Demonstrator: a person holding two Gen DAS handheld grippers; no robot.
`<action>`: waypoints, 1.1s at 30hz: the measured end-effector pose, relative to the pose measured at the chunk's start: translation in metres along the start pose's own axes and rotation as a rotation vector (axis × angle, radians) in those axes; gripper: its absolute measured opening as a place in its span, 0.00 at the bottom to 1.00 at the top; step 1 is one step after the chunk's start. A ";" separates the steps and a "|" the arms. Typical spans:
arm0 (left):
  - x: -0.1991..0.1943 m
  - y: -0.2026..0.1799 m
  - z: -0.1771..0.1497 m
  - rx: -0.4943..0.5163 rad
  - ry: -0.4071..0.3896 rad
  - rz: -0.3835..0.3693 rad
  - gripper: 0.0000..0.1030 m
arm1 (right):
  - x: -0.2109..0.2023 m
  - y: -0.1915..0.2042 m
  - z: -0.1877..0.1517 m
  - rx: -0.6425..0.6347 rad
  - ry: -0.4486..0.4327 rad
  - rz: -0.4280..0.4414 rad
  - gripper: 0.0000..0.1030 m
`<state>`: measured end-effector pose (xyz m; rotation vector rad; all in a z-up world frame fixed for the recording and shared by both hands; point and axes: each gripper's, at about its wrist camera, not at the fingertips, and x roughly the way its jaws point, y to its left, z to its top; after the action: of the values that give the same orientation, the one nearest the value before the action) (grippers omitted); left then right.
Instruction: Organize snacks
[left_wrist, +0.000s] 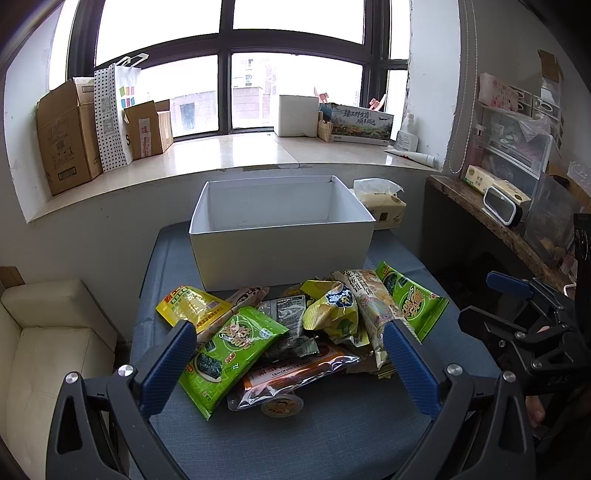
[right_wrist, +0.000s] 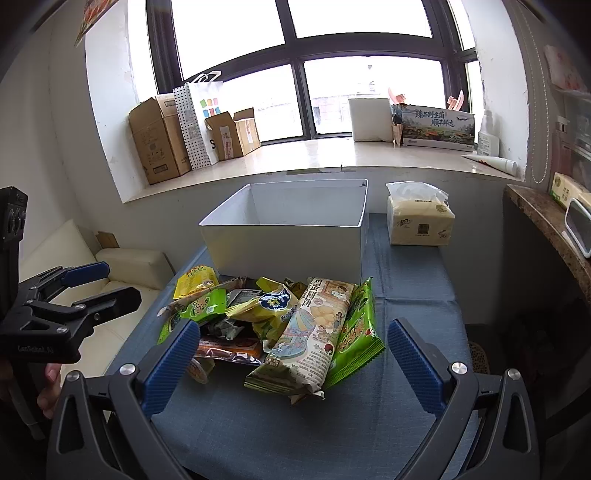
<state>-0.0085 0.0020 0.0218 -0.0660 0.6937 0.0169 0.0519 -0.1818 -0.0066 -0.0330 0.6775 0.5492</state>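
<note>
From your left wrist camera, your left gripper (left_wrist: 290, 343) had its jaws spread wide and released, holding nothing. Between and just beyond the jaws lay the snack pile (left_wrist: 295, 332) on the blue-covered counter (left_wrist: 295, 443): a green seaweed packet (left_wrist: 231, 354) touched the inner side of the left-hand jaw, and a clear orange packet (left_wrist: 295, 373) lay in the gap. Farther ahead of the jaws stood the white box (left_wrist: 280, 236), open-topped with nothing visible inside. Your right gripper (left_wrist: 517, 314) showed off to the right, jaws parted.

From your right wrist camera, your right gripper's (right_wrist: 291, 350) jaws were likewise released and empty. A long biscuit packet (right_wrist: 314, 332) lay between them, the white box (right_wrist: 288, 240) beyond it, and a tissue pack (right_wrist: 419, 218) ahead of the right-hand jaw
</note>
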 end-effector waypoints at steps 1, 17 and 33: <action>0.000 0.000 0.000 -0.001 0.001 0.000 1.00 | 0.001 0.000 0.000 0.001 0.001 0.000 1.00; 0.006 0.005 -0.008 -0.013 0.026 0.002 1.00 | 0.063 -0.077 0.002 0.228 0.149 -0.027 1.00; 0.016 0.006 -0.016 -0.022 0.065 0.010 1.00 | 0.141 -0.112 -0.022 0.463 0.354 0.153 0.14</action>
<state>-0.0063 0.0070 -0.0009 -0.0850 0.7587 0.0321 0.1845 -0.2159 -0.1254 0.3653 1.1469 0.5262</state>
